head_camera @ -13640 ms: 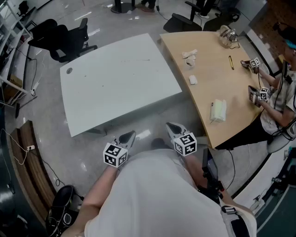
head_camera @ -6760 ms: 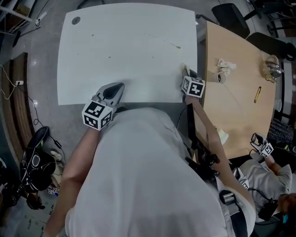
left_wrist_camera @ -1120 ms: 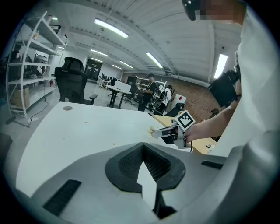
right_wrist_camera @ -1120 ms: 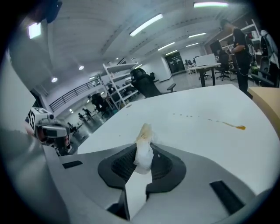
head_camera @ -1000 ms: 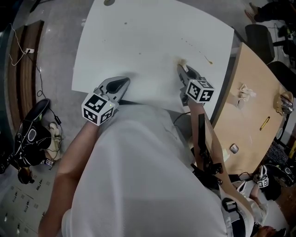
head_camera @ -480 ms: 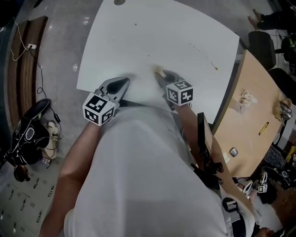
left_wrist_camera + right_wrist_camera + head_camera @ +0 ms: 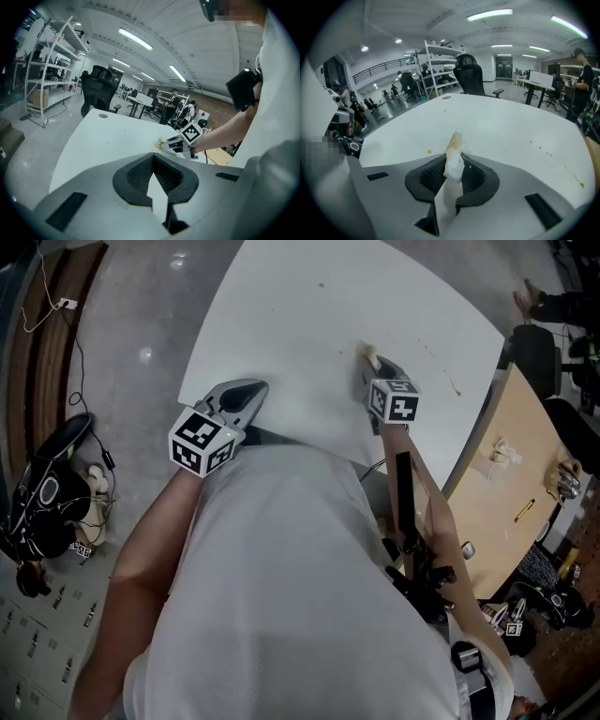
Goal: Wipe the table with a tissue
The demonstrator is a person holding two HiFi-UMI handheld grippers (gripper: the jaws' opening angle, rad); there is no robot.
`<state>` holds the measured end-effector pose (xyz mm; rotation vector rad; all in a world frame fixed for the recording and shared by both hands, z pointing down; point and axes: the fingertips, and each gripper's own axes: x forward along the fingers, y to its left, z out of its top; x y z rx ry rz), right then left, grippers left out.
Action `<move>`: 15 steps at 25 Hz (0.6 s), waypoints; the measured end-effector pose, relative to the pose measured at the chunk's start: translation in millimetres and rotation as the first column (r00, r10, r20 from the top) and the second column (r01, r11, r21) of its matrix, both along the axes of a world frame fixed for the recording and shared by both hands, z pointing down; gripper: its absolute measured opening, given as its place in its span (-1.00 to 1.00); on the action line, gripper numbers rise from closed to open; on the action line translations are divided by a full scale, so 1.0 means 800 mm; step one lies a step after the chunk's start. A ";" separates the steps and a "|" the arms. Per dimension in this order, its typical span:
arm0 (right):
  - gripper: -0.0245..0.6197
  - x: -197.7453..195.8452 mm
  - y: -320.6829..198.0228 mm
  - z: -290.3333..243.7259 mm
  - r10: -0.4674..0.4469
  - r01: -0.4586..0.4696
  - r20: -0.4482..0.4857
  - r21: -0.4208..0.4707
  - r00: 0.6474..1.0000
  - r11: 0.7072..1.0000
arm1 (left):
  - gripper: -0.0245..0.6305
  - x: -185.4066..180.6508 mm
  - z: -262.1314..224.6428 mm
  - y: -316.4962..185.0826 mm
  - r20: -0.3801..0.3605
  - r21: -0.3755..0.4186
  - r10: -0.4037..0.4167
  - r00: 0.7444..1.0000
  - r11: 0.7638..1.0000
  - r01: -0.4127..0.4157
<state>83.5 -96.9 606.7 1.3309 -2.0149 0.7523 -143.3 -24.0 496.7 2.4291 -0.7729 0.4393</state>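
Note:
My right gripper [image 7: 371, 360] is shut on a crumpled white tissue [image 7: 367, 352] whose tip is stained yellow-brown. It reaches over the white table [image 7: 375, 296], tissue end down at the surface near the middle front. In the right gripper view the tissue [image 7: 455, 140] sticks out from between the jaws of the right gripper [image 7: 454, 161]. A small orange spot [image 7: 429, 151] lies just left of it, and a brown streak [image 7: 455, 388] lies to the right. My left gripper [image 7: 246, 392] hovers at the table's near edge, shut and holding nothing. In its own view the left gripper [image 7: 152, 159] faces the right gripper [image 7: 171, 143].
A wooden table [image 7: 497, 474] adjoins on the right, with crumpled tissues [image 7: 502, 444] and a pen [image 7: 523, 510] on it. A black chair [image 7: 534, 352] stands beyond it. Bags and cables [image 7: 47, 502] lie on the floor at left. Another person's marker cube [image 7: 511, 615] shows at bottom right.
My right gripper has swept the tissue to the left over the table, away from the brown streak, then a little farther in from the near edge. The left gripper stays by the near edge.

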 end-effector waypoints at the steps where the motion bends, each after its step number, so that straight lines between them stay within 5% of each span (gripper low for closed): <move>1: -0.72 0.003 -0.003 0.003 0.008 -0.008 -0.029 -0.001 1.000 1.000 | -0.91 -0.006 0.000 -0.001 -0.002 -0.001 -0.001 1.000 1.000 0.001; 7: -0.73 -0.004 0.000 0.009 0.052 -0.051 -0.139 0.011 0.989 0.999 | -0.91 -0.037 0.003 -0.008 0.004 -0.008 0.007 1.000 1.000 -0.007; 15: -0.73 -0.049 0.006 0.009 -0.012 0.015 -0.185 0.018 0.983 1.000 | -0.91 -0.051 0.000 -0.025 -0.006 0.002 0.041 0.999 0.999 -0.041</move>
